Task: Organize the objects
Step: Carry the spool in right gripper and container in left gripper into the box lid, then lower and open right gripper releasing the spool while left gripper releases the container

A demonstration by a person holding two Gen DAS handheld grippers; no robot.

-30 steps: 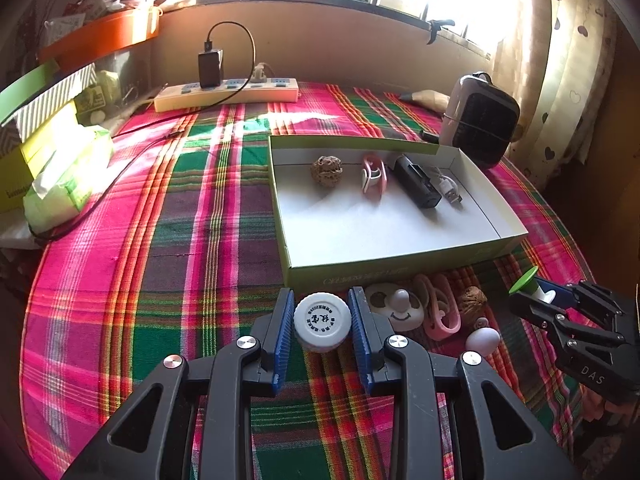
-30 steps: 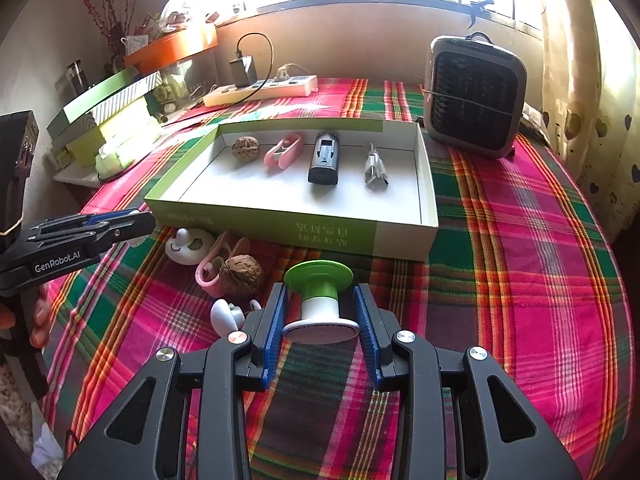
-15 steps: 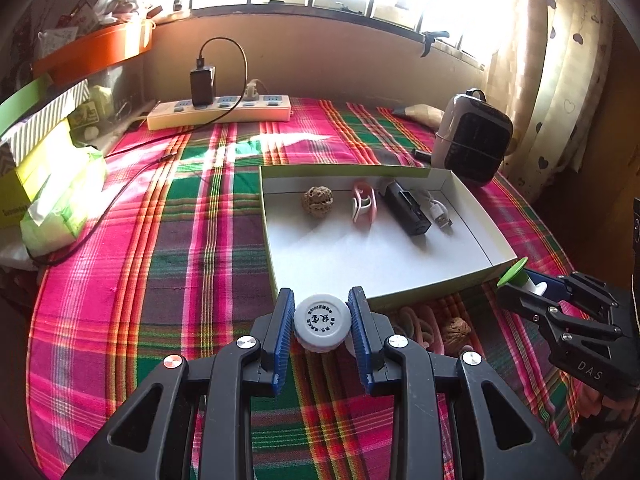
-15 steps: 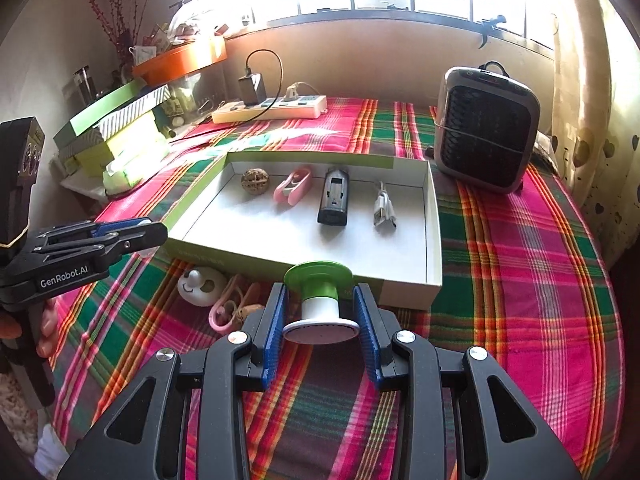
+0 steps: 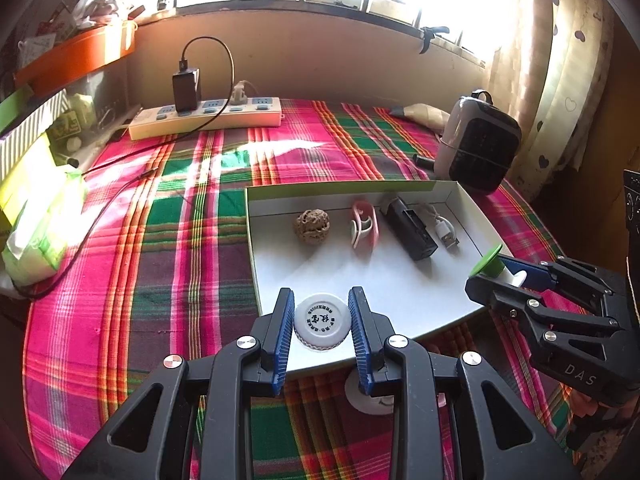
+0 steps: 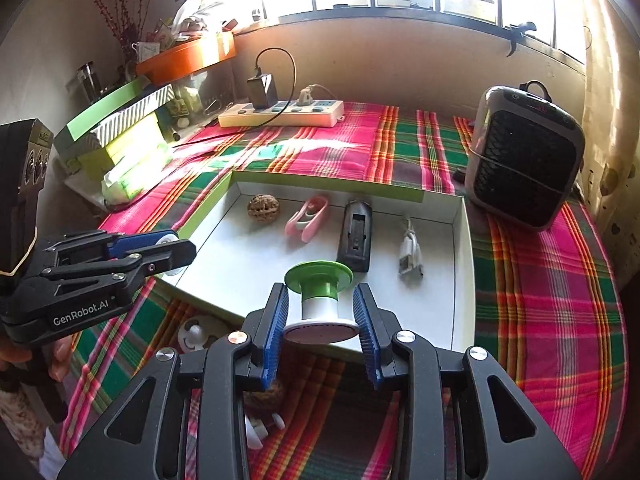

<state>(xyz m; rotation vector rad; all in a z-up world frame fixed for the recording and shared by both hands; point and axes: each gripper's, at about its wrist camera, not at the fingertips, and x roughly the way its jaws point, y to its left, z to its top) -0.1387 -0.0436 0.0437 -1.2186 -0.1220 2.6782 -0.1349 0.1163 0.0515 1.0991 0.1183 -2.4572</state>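
Box (image 5: pixel 472 200) w/ white floor n green rim sits mid-table on the plaid cloth (image 5: pixel 160 240), holding a walnut (image 5: pixel 312 226), pink clip (image 5: pixel 365 229), black charger (image 5: pixel 412 232) n usb plug (image 5: pixel 446 234) along its far side. Left gripper (image 5: pixel 322 320) is clamped on a white cap (image 5: pixel 322 318) over the near edge. Right gripper (image 6: pixel 320 316) squeezes a green-topped spool (image 6: pixel 319 298), also above the near rim. Heater (image 6: pixel 524 156) sits far right, power strip (image 6: pixel 282 114) at the back.

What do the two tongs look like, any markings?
Both are black plastic with triangular cutouts, silver rivets and ribbed blue pads. The left tongs read "GenRobot.AI" on the side; the right tongs read "DAS". No cables or sleeves visible.
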